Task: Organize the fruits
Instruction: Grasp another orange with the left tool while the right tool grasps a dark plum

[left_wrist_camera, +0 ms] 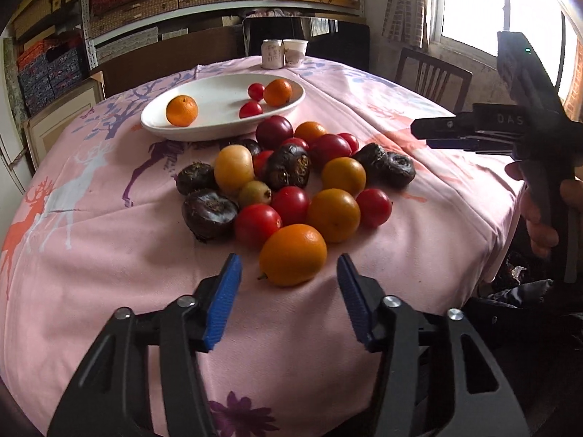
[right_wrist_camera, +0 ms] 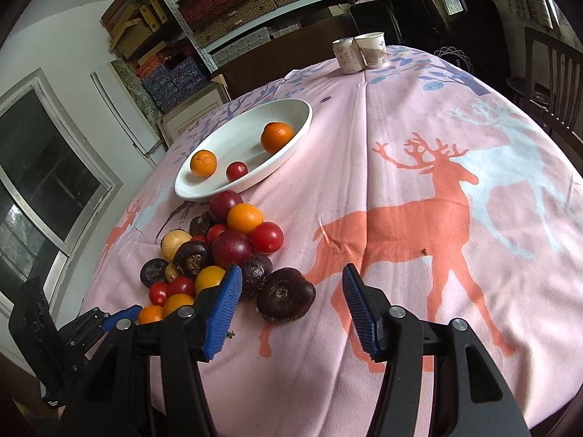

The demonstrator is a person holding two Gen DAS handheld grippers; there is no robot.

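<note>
A pile of fruit lies on the pink tablecloth: oranges, red tomatoes, dark water chestnuts, a yellow fruit. The nearest orange lies just ahead of my open, empty left gripper, between its blue pads. A white oval plate behind the pile holds two oranges and two small tomatoes. My right gripper is open and empty, just above the cloth, with a dark water chestnut between its pads. It also shows from the side in the left wrist view. The plate appears in the right wrist view too.
A can and a paper cup stand at the table's far edge. Wooden chairs stand beyond the table on the right. Shelves of boxes fill the back wall. The table edge drops off near the right gripper.
</note>
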